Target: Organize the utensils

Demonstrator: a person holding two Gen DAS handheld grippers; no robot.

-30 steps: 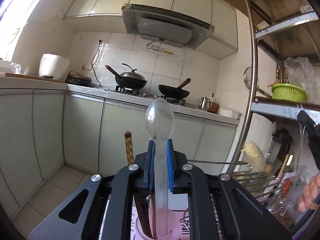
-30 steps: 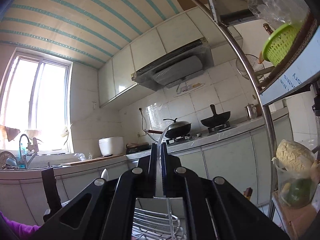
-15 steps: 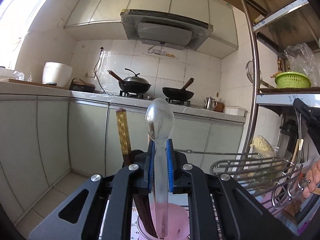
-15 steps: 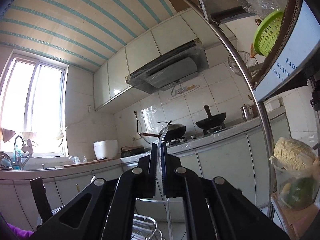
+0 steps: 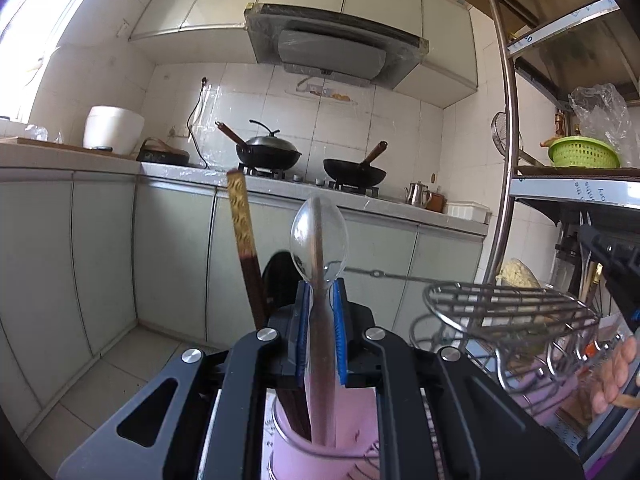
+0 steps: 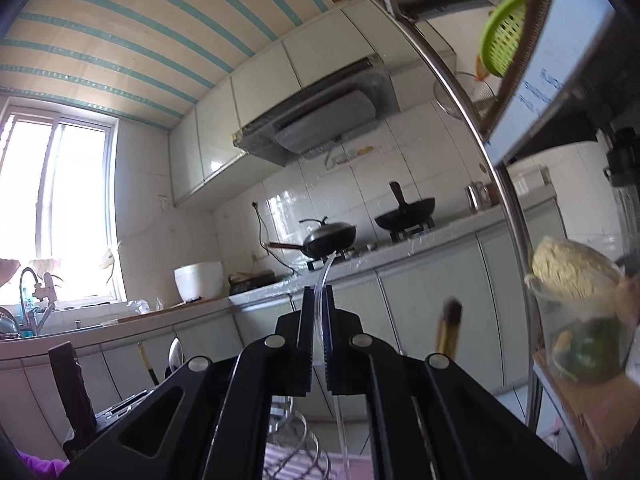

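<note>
A clear plastic spoon [image 5: 319, 236] is gripped upright between the blue pads of the left tongs [image 5: 319, 300], bowl uppermost, with its handle reaching down into a pink cup [image 5: 316, 448] directly below. Dark chopsticks [image 5: 245, 248] with a gold-patterned top are stood in the same cup, just left of the spoon. A wire rack [image 5: 508, 304] is seen to the right of the cup. The right tongs [image 6: 317, 312] are closed on a thin clear utensil [image 6: 326, 276], seen edge-on so its kind cannot be told; its lower end is seen hanging beneath the tongs, above the wire rack.
</note>
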